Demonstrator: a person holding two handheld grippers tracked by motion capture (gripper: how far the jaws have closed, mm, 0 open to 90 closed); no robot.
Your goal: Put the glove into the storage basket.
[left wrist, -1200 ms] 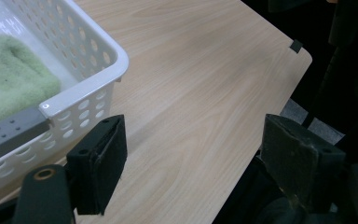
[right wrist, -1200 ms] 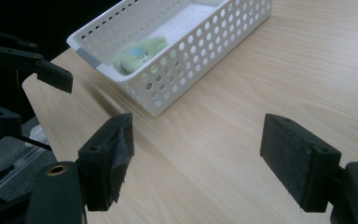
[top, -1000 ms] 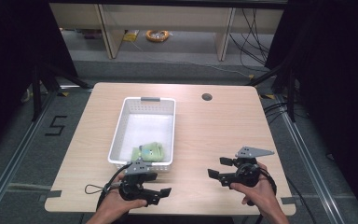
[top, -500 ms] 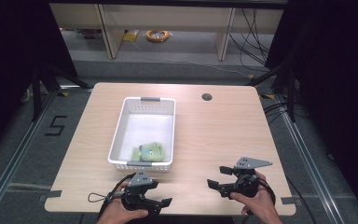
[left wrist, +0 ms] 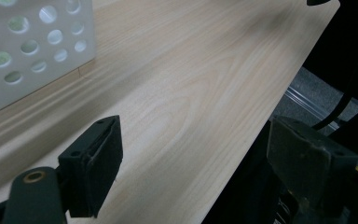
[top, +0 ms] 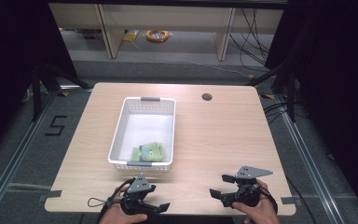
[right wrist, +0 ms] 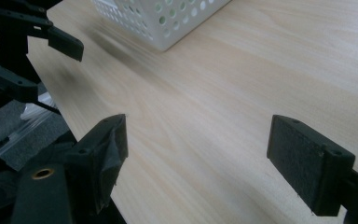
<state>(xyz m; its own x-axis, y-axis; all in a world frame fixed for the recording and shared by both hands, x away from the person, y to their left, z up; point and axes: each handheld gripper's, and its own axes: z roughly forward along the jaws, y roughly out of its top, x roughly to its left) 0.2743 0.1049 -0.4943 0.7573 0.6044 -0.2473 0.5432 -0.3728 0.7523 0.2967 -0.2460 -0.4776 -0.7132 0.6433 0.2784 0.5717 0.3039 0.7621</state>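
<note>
High view: both hands have dropped back to the table's [top: 214, 135] near edge, left gripper [top: 161, 207] jaws just widened, right gripper [top: 220, 185] spread, both empty, green soft toy [top: 150, 151] lying in white basket [top: 142, 100], likely finished.

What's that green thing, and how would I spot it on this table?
Find the wooden table, then the white basket left of its middle. The green thing lies at the basket's near end, the only coloured item inside.

We see a white perforated basket [top: 121, 126] lying lengthwise left of the table's centre. Green soft item [top: 150, 151], maybe a cloth or plush, sits in its near end, slightly right.
</note>
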